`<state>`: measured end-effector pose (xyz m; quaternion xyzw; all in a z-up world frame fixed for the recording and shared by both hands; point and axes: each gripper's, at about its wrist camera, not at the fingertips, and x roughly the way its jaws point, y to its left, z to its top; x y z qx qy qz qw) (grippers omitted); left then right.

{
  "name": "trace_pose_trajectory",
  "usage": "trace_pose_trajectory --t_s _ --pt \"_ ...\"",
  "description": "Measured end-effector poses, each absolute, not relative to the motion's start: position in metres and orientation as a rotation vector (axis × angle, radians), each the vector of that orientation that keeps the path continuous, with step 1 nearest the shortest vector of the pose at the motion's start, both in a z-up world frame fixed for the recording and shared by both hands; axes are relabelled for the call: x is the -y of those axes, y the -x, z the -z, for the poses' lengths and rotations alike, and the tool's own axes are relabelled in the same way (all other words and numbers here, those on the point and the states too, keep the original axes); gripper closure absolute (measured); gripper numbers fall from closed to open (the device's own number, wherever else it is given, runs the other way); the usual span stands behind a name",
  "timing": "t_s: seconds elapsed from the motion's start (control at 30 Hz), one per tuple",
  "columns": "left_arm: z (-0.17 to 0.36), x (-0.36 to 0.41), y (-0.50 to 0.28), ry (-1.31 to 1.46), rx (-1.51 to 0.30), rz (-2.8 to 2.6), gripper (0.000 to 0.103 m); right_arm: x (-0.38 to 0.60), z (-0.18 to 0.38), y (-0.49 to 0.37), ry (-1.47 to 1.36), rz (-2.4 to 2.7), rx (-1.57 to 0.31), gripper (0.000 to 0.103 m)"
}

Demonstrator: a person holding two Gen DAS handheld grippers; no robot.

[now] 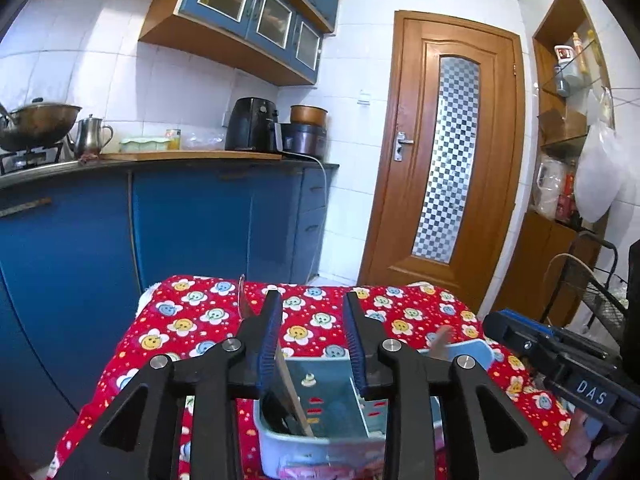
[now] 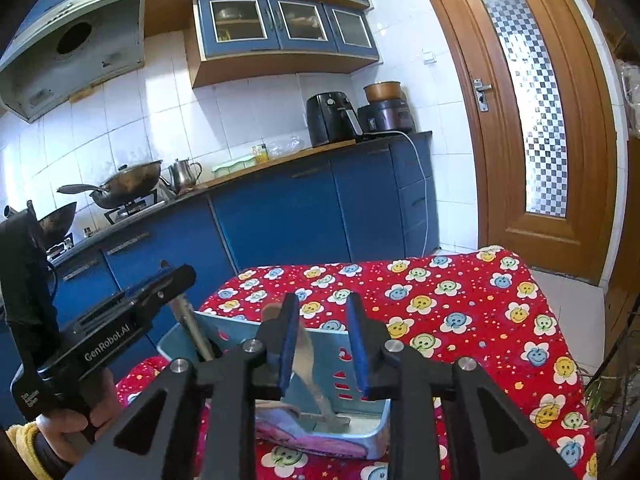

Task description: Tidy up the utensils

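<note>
Basket: light blue plastic basket (image 1: 320,446) stood on the red flowered cloth (image 1: 192,320), with a divider inside and red slots in its wall; the same basket (image 2: 372,436) showed in the right wrist view
Knife: knife (image 1: 289,392) leaned in the basket's left part, wooden handle down inside, blade rising above the rim and past the left finger's outer side; in the right wrist view the knife (image 2: 194,330) leaned at the basket's far left corner
Wooden utensil: pale wooden utensil (image 2: 310,376) stood tilted in the basket's right part, its top above the rim; from the left wrist view only its tip (image 1: 442,340) showed over the basket's far right rim
Left gripper: left gripper (image 1: 312,340) hung over the basket, jaws parted a little, blue pads (image 1: 267,344) apart, no pad pressing on the knife
Right gripper: right gripper (image 2: 324,344) hung over the basket, jaws narrowly parted around the wooden utensil, which sat in the gap with no pad seen pressing it
Hand: hand (image 2: 76,428) in a yellow cuff held the left gripper's handle, left of the basket
Counter: blue counter (image 1: 160,162) stood beyond the basket, carrying a wok, kettle and black fryer
</note>
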<state>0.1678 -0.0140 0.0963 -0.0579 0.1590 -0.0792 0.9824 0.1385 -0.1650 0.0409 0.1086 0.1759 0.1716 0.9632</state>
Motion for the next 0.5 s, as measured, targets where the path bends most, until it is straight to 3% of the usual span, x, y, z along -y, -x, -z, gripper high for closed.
trace_pose_trajectory --t_s 0.5 --pt "-0.115 0.007 -0.115 0.066 -0.32 0.166 0.07 0.173 -0.057 -0.075 -0.233 -0.298 -0.338 0.071"
